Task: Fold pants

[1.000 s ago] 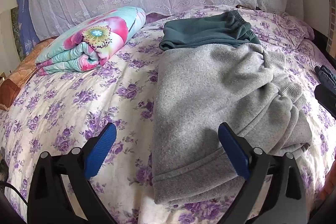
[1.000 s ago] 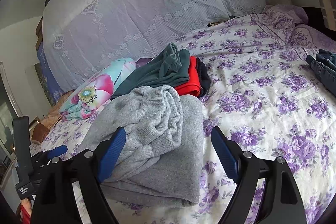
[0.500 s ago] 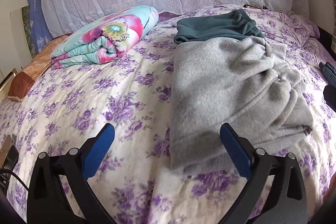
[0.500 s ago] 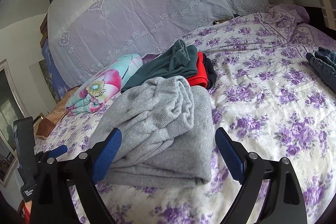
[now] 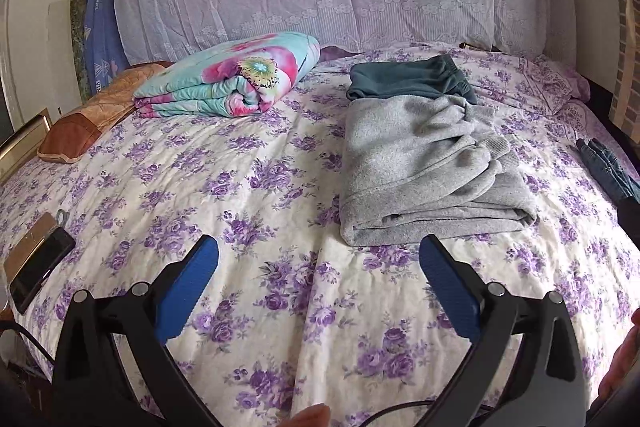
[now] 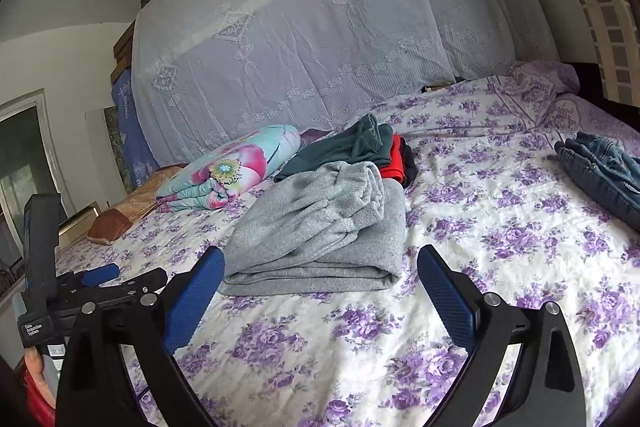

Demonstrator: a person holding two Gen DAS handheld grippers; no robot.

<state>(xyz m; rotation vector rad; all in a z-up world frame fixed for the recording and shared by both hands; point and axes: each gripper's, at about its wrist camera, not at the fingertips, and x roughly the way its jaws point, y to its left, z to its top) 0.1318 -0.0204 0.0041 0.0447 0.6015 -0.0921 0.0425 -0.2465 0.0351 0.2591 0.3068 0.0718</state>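
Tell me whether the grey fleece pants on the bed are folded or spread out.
Folded: the grey fleece pants lie as a compact stack, layered edges showing at the near end, free of both grippers.

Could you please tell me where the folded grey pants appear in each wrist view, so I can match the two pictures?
Left wrist: folded grey pants right of centre, beyond the right fingertip.
Right wrist: grey pants at centre, just past the fingertips.
Shared landmark: the floral quilt roll, left of the pants in both.

floral quilt (image 5: 236, 83) | jeans (image 6: 604, 171) | phone (image 5: 40, 273) | bedspread (image 5: 200, 187)
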